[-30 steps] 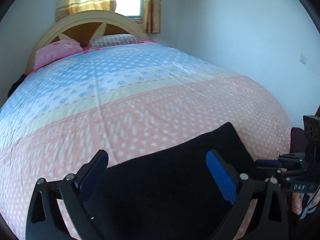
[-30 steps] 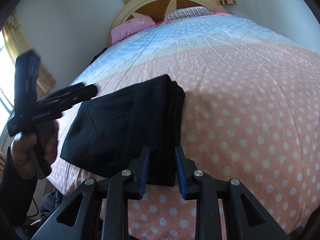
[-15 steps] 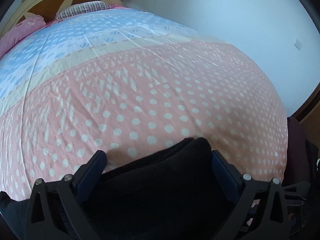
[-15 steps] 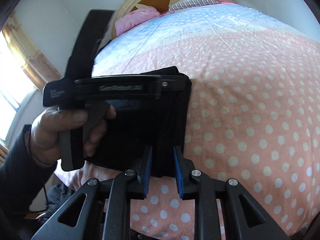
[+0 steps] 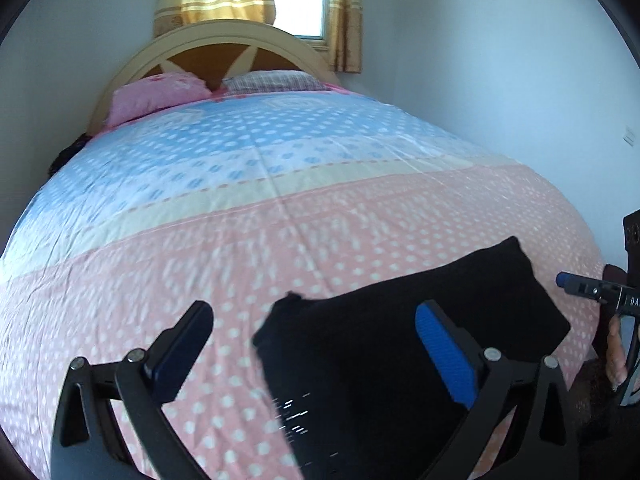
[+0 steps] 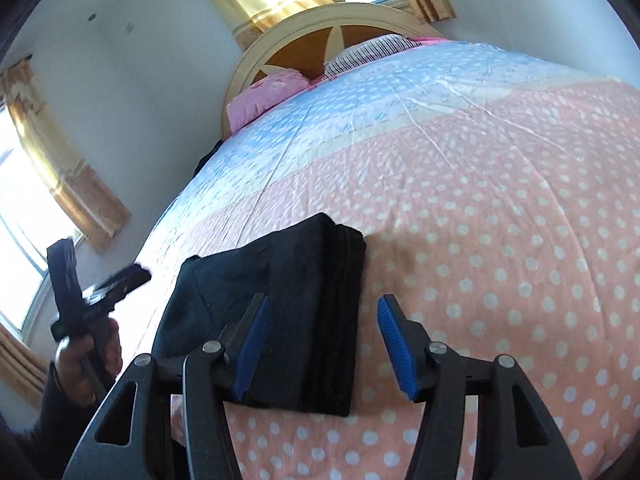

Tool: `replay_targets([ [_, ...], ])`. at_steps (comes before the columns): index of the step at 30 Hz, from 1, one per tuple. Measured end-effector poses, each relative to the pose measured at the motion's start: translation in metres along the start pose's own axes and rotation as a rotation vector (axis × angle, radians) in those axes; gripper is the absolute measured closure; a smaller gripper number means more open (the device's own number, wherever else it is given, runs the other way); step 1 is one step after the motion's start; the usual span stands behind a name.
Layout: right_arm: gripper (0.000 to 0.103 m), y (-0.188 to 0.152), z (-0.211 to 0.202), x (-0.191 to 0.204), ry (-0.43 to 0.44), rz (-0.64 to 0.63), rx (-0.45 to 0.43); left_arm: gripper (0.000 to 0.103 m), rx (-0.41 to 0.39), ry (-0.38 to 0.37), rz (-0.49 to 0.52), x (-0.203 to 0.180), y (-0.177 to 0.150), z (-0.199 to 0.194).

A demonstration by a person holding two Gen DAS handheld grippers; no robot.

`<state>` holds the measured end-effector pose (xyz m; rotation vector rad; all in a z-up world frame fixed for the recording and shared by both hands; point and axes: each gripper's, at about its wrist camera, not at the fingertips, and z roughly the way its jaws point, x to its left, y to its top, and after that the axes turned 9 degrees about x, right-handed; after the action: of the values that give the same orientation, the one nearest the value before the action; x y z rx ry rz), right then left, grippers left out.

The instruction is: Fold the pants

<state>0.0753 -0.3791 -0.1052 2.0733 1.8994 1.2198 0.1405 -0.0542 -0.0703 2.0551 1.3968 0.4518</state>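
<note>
While both my hand-held grippers gape with nothing held, the pants (image 6: 288, 304) lie folded on the bed (image 6: 500, 208), long axis running away from me (right gripper (image 6: 320, 344) nearest, over their edge).

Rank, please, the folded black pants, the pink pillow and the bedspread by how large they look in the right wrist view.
1. bedspread
2. folded black pants, nearer the camera
3. pink pillow, farther away, so its true size is unsure
</note>
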Motion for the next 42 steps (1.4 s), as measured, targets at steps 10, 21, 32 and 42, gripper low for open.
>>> replay_targets([
  [10, 0.046, 0.006, 0.038, -0.015, 0.064, 0.07, 0.089, 0.004, 0.118, -0.149, -0.183, 0.037, -0.036, 0.042],
  [21, 0.07, -0.002, 0.045, -0.011, 0.125, 0.05, 0.107, 0.038, 0.145, -0.207, -0.151, 0.017, -0.041, 0.053],
  [32, 0.076, -0.004, 0.027, 0.023, 0.058, -0.058, 0.038, 0.079, 0.085, -0.182, -0.125, 0.009, -0.044, 0.036],
  [42, 0.076, 0.028, 0.03, 0.076, 0.051, -0.193, 0.035, 0.088, 0.009, -0.186, -0.185, 0.03, -0.048, -0.003],
])
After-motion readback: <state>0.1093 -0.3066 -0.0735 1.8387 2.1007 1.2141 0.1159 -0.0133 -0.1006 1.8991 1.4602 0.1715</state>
